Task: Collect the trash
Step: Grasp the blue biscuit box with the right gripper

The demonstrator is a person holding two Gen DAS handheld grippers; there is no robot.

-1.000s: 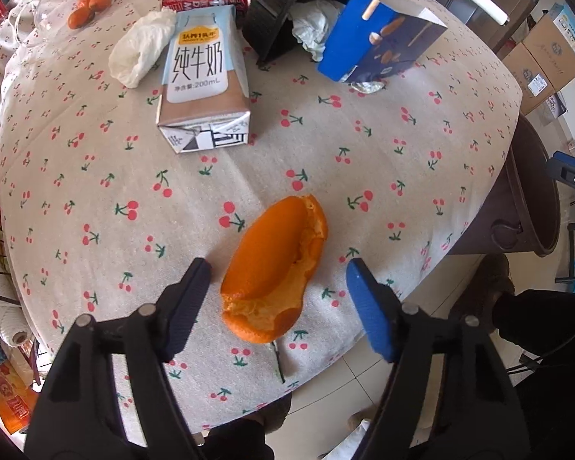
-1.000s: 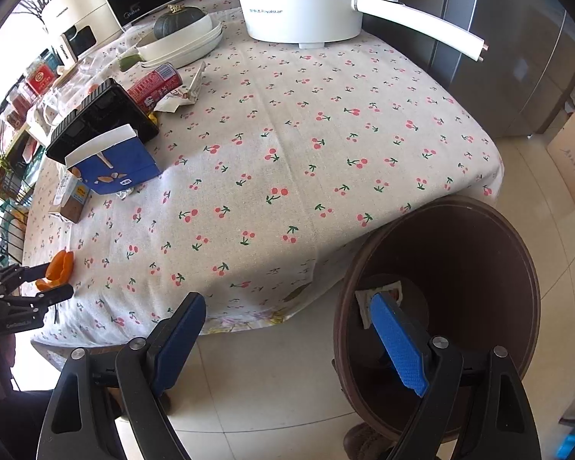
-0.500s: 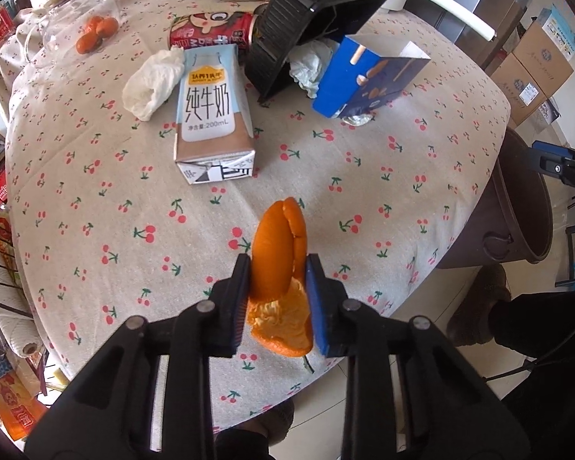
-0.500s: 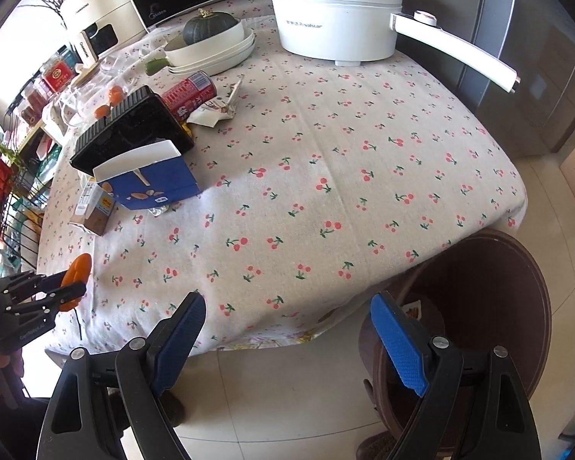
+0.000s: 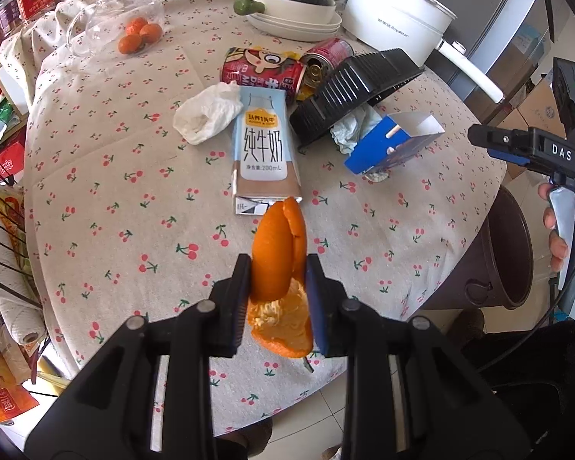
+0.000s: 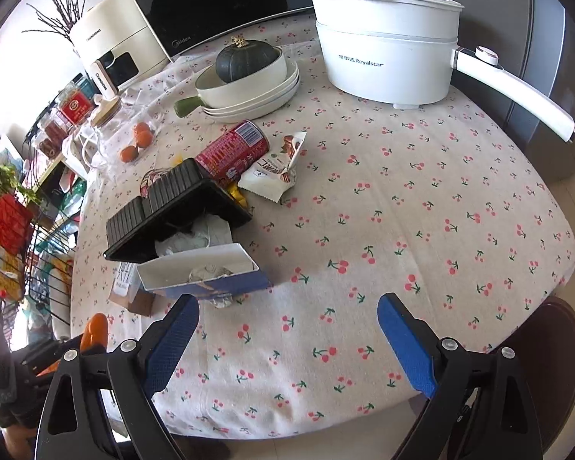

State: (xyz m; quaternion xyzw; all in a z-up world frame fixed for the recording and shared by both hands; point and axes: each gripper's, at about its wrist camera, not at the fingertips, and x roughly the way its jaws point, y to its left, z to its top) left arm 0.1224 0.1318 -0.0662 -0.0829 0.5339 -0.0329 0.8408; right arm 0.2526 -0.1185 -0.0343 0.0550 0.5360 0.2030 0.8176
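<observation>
1. Left tool (image 5: 276,295): jaws nearly closed, pads pressing both sides of the orange peel (image 5: 278,260). The peel is folded upright between them, pith side hanging below the pads, clear of the tabletop (image 5: 96,199).
2. Right tool (image 6: 287,329): jaws wide and opening further, nothing between them. It hovers over the tabletop edge, with the blue box (image 6: 207,272) just beyond its left finger.
3. Bin (image 5: 513,253): dark brown, on the floor beside the tabletop, to the right in the left wrist view. The peel belongs there, I judge.
4. Risks (judgement only):
   - The peel is thin and bowed, gripped only across its middle; a fast swing could let it slide out and drop short of the bin.
   - The right tool sits between peel and bin; the two could collide on the way across.
   - The right tool's near finger could nudge the blue box and spill the foil inside it.
5. Other trash on the tabletop: milk carton (image 5: 264,153), tissue (image 5: 207,115), red cans (image 5: 264,73), black tray (image 5: 349,88), wrapper (image 6: 276,168).
6. Surface: cherry-print cloth, lying mostly flat. Not trash, I judge: white pot (image 6: 387,53), bowl with squash (image 6: 249,73), small oranges (image 5: 140,36).
7. Room: appliances behind, wire rack at left, pale tiled floor, cardboard boxes at far right.
</observation>
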